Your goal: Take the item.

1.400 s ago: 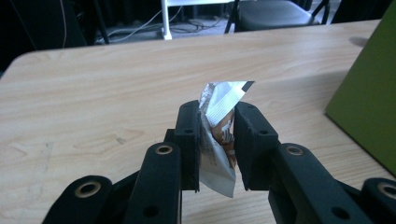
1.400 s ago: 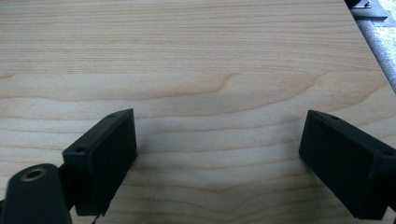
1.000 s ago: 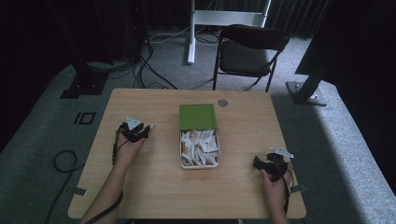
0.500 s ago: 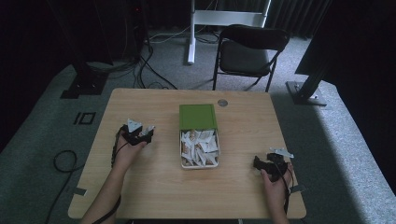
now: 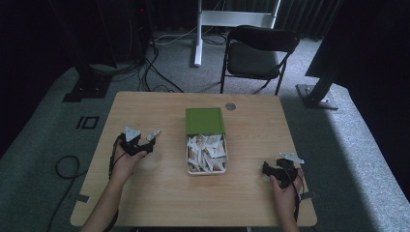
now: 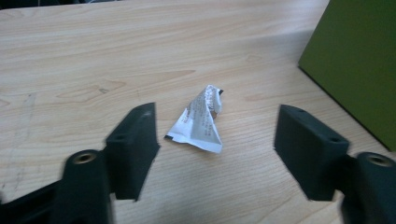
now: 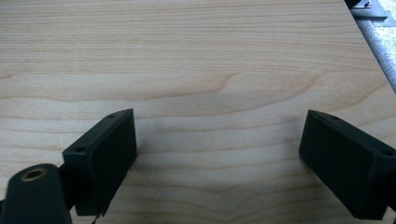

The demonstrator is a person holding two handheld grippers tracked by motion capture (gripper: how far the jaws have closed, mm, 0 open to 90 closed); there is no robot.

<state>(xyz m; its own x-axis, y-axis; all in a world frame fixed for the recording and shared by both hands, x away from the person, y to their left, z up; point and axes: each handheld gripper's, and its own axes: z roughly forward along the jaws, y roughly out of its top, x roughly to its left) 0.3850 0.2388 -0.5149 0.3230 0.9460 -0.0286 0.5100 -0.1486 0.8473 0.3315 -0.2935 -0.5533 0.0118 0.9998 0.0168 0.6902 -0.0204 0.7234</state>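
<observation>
White crumpled packet point(image 6: 200, 120) lies flat on the counter point(image 6: 84, 56) just ahead of my left hand-held gripper point(image 6: 215, 149), jaws spread, so closing could skid it away; right hand-held gripper point(image 7: 219, 158) spread, empty.

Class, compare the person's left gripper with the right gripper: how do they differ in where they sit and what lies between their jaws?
The left gripper sits left of the green box with white packets; the right gripper sits right of it, nearer the table's front edge. A crumpled white paper packet lies on the light wooden table between the left gripper's jaws, untouched; only bare wood lies between the right gripper's jaws. Both are black, hand-held, open and low over the table.
</observation>
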